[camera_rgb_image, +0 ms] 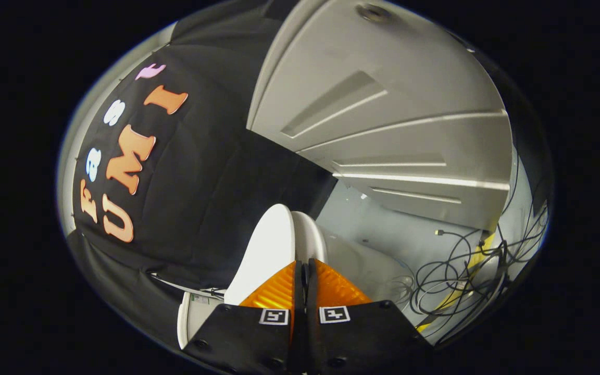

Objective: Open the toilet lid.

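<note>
The white toilet lid stands raised just ahead of my fingers, seen nearly edge-on, with a second white curved part, the seat or the lid's rim, beside it. My gripper has its two orange fingers pressed close together, and the lid's edge runs into the thin gap between them. The white toilet body shows below the left finger. The spot where the pads touch the lid is hidden by the fingers.
Black booth cloth hangs close behind the lid. A white panelled door rises beyond it. On the pale floor to the right lies a tangle of black cables with a yellow strip.
</note>
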